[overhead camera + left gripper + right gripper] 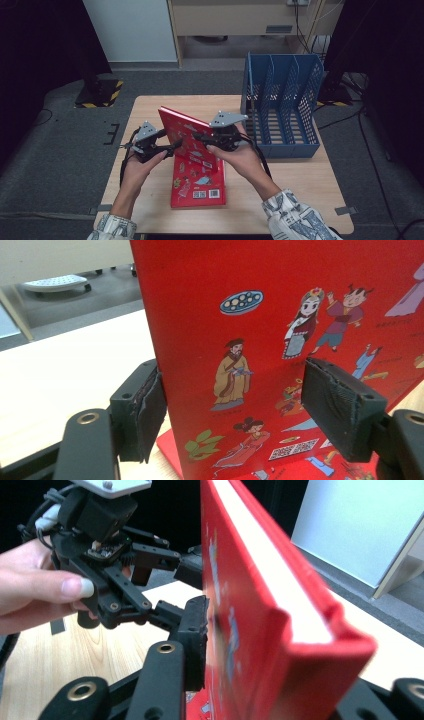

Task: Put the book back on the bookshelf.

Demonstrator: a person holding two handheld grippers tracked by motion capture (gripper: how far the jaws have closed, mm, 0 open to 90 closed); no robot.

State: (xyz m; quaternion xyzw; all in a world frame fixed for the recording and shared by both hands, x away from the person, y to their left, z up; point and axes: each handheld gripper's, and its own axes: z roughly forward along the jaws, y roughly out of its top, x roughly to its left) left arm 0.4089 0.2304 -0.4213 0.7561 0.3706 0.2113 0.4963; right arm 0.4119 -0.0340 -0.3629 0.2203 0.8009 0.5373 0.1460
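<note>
Red book [186,137] raised upright, left gripper [170,146] and right gripper [199,136] both clamped on it

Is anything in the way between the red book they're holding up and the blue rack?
Nothing visible. The raised red book is held between both grippers, and bare table lies between it and the blue rack. A second red book lies flat below, nearer the person.

A blue perforated file rack [281,107] with upright dividers stands on the pale wooden worktop [300,175], just beyond and to the right of the right tool [209,141]. A yellow-and-black striped base plate [99,94] sits on the grey floor [60,165], well behind the left tool [169,147].
</note>
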